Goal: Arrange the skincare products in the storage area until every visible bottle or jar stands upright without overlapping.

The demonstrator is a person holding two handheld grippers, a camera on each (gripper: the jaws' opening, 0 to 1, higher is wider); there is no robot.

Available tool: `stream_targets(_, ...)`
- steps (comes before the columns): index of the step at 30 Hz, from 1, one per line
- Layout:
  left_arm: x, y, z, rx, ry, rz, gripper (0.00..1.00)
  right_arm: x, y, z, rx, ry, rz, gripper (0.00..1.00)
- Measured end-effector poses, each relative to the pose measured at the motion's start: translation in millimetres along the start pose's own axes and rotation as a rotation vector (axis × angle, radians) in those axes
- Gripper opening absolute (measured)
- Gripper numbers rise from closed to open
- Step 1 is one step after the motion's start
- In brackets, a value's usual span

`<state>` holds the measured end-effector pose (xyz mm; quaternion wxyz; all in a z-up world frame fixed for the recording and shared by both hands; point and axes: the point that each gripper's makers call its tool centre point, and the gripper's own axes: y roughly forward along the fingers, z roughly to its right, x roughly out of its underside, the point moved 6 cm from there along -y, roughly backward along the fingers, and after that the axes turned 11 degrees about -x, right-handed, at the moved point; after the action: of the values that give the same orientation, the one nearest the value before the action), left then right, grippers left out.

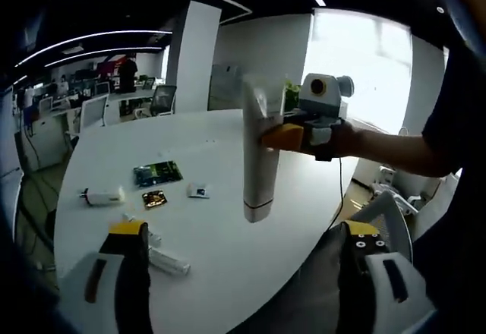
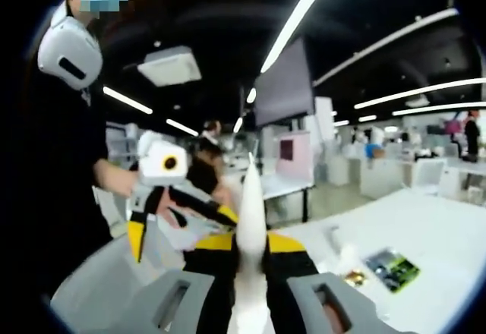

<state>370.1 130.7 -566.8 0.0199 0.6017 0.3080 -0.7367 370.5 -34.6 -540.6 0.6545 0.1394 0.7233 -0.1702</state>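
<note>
left gripper (image 1: 243, 247) jaws wide apart, right gripper (image 2: 249, 249) clamped, raised

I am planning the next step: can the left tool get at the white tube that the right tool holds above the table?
Probably yes. The left tool is open, and the tube, clamped in the right tool, hangs in the air ahead of it with nothing between them.
</note>
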Motion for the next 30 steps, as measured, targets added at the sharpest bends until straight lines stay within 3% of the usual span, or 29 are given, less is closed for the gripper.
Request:
stream_targets(14, 29.1, 7, 4.1, -0.034, 0.033, -0.034, 0.99, 36.3, -5, 33, 0.027, -0.045, 0.027, 0.06)
stream_targets(30, 43.8, 10, 0.5, -0.071, -0.015, -0.049, 0.99, 67.2, -11, 75, 0.085, -0.069, 0.06, 0.05)
